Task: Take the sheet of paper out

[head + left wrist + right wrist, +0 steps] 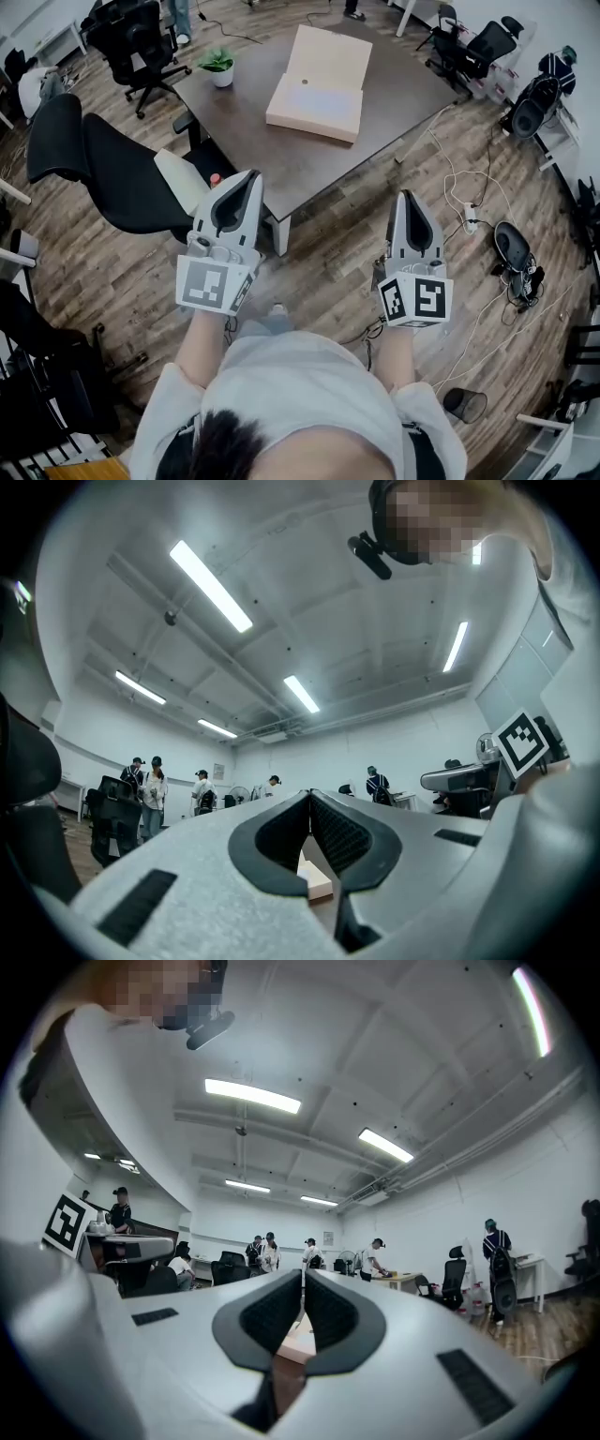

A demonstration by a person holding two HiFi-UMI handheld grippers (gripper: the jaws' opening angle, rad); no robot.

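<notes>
A flat beige cardboard box (317, 98) lies on the dark table (281, 150) with its lid flap laid back. Its near half shows a pale surface, perhaps the sheet of paper (319, 96); I cannot tell for sure. Both grippers hang over the floor short of the table's near corner. My left gripper (246, 180) points at the table, jaws together and empty. My right gripper (409, 197) is likewise shut with nothing held. In the left gripper view the jaws (308, 797) meet at the tip, with the box (317, 881) seen below them. The right gripper view shows the jaws (302, 1274) closed over the box (295, 1344).
A black office chair (103, 169) stands left of the table's near corner, another chair (136, 42) behind it. A potted plant (219, 67) sits on the table's left edge. Cables and a power strip (469, 216) lie on the floor at right, a bin (466, 405) nearer. Several people stand at the back.
</notes>
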